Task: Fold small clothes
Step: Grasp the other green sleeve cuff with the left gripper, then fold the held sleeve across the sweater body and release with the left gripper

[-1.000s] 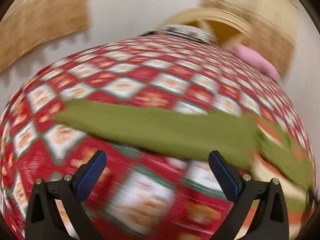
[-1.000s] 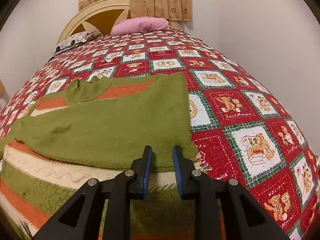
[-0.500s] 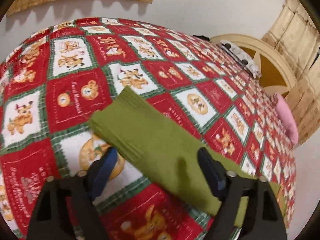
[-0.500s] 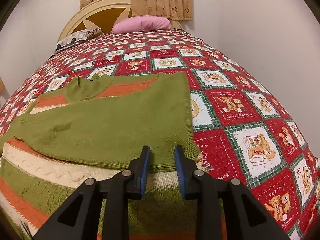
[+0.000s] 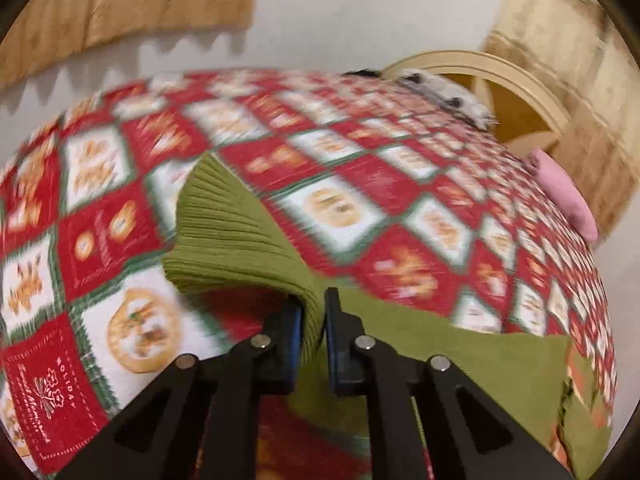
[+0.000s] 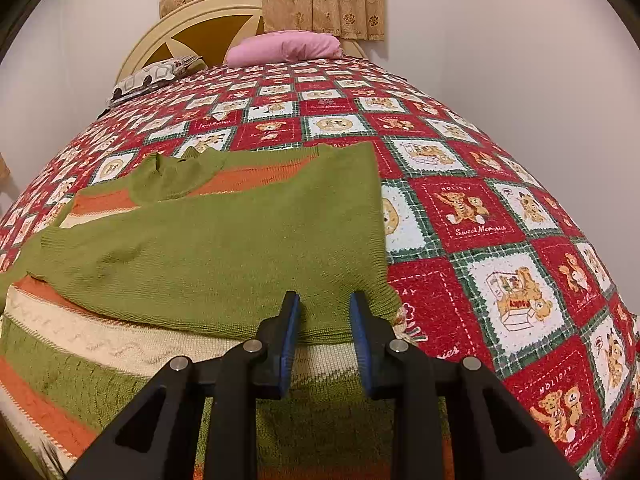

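Left gripper (image 5: pixel 312 320) has just been closing and now pinches the ribbed cuff (image 5: pixel 224 236) of the green sweater's (image 6: pixel 224 248) sleeve – fabric bunched between the pads. Right gripper (image 6: pixel 324 334) sits with jaws narrow over the folded sleeve's edge; can't tell if it's gripping. Sweater lies flat on the red teddy-bear quilt (image 6: pixel 480 216), pink pillow (image 6: pixel 284 46) by the headboard.

bedspread (image 6: pixel 460 208) open rightward — pillow (image 6: pixel 284 46) far

the sweater (image 6: pixel 224 264) was matt ribbed knit; the bedspread (image 6: pixel 480 216) rough woven cloth; the headboard (image 6: pixel 200 20) smooth painted wood.
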Demonstrator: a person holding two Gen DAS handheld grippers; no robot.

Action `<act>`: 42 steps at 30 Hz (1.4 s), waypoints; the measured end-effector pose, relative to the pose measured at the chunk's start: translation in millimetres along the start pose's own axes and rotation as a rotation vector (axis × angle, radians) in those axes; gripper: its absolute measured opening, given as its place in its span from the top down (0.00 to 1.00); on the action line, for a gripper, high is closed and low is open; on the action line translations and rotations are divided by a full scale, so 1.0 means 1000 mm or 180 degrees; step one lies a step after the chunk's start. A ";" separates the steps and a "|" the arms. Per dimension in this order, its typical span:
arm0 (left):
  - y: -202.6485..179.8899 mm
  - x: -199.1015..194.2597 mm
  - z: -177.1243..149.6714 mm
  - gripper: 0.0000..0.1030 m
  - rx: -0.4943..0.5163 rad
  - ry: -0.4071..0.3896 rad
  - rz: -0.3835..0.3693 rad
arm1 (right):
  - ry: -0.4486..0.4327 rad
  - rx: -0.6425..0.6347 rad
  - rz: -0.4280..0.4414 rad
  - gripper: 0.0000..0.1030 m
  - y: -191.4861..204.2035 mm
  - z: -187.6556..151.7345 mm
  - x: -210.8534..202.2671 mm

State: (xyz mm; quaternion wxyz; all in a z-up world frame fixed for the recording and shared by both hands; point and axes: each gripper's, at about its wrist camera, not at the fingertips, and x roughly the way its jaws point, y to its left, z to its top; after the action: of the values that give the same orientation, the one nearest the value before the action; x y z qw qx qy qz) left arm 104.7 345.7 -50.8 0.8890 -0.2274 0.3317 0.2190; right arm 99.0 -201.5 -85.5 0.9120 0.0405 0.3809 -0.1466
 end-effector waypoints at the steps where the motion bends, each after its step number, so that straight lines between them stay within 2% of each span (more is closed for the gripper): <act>1: -0.022 -0.012 0.001 0.89 0.0174 -0.0099 -0.0074 | 0.0000 -0.0002 0.0000 0.74 0.000 0.000 0.000; 5: -0.103 -0.048 -0.010 0.89 0.0734 -0.0383 -0.0426 | 0.0000 -0.0003 0.0000 0.74 0.000 0.000 0.000; 9: -0.182 -0.075 -0.042 0.89 0.1227 -0.0398 -0.0931 | -0.0004 0.0012 0.0016 0.74 -0.001 0.000 0.000; 10: -0.209 -0.083 -0.059 0.89 0.1403 -0.0385 -0.1091 | -0.0005 0.0016 0.0023 0.74 -0.001 0.000 0.000; 14: -0.273 -0.090 -0.113 0.89 0.1819 -0.0140 -0.1475 | -0.0008 0.0023 0.0033 0.74 -0.002 0.000 0.000; 17: -0.305 -0.087 -0.155 0.89 0.2101 0.0046 -0.1540 | -0.0011 0.0036 0.0048 0.73 -0.002 -0.001 0.000; 20: -0.323 -0.077 -0.186 0.89 0.2274 0.0284 -0.1489 | -0.0014 0.0046 0.0063 0.73 -0.002 -0.001 0.000; 23: -0.325 -0.070 -0.203 0.89 0.2392 0.0478 -0.1411 | -0.0015 0.0067 0.0093 0.73 -0.005 -0.001 0.001; 25: -0.320 -0.069 -0.201 0.85 0.2401 0.0633 -0.1478 | -0.0010 0.0071 0.0101 0.73 -0.005 -0.001 0.001; 26: -0.323 -0.071 -0.205 0.74 0.2377 0.0705 -0.1527 | -0.0012 0.0070 0.0100 0.73 -0.005 -0.001 0.001; 27: -0.319 -0.074 -0.203 0.55 0.2349 0.0778 -0.1580 | -0.0011 0.0064 0.0111 0.71 -0.004 -0.001 0.001; 28: -0.313 -0.078 -0.200 0.44 0.2313 0.0832 -0.1630 | -0.0012 0.0060 0.0126 0.68 -0.005 -0.001 0.001; 29: -0.303 -0.083 -0.196 0.23 0.2256 0.0858 -0.1644 | -0.0011 0.0044 0.0149 0.66 -0.003 -0.001 0.001; 30: -0.294 -0.087 -0.193 0.12 0.2201 0.0827 -0.1669 | -0.0012 0.0035 0.0154 0.64 -0.003 -0.001 0.001; 33: -0.253 -0.099 -0.178 0.10 0.1988 0.0644 -0.1637 | -0.0006 0.0023 0.0154 0.64 -0.002 -0.001 0.002; 35: -0.224 -0.095 -0.169 0.10 0.1796 0.0546 -0.1426 | 0.0003 0.0011 0.0141 0.64 -0.002 -0.001 0.002; 38: -0.188 -0.079 -0.164 0.10 0.1473 0.0547 -0.1163 | 0.0012 -0.0008 0.0155 0.64 0.003 0.007 -0.007; 40: -0.171 -0.068 -0.166 0.10 0.1268 0.0587 -0.1064 | -0.0049 0.0185 0.0491 0.63 0.008 0.017 -0.021; 41: -0.166 -0.064 -0.165 0.11 0.1120 0.0643 -0.1146 | -0.0069 0.0302 0.0711 0.61 0.012 0.022 -0.028; 42: -0.162 -0.065 -0.164 0.10 0.0999 0.0615 -0.1224 | -0.0068 0.0365 0.0849 0.48 0.018 0.027 -0.031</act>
State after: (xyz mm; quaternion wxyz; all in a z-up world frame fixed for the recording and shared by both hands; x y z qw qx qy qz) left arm 67.9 110.2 -75.2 0.9028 -0.1655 0.3957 -0.0307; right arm 102.0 -182.5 -45.9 0.9236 0.1412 0.3533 -0.0460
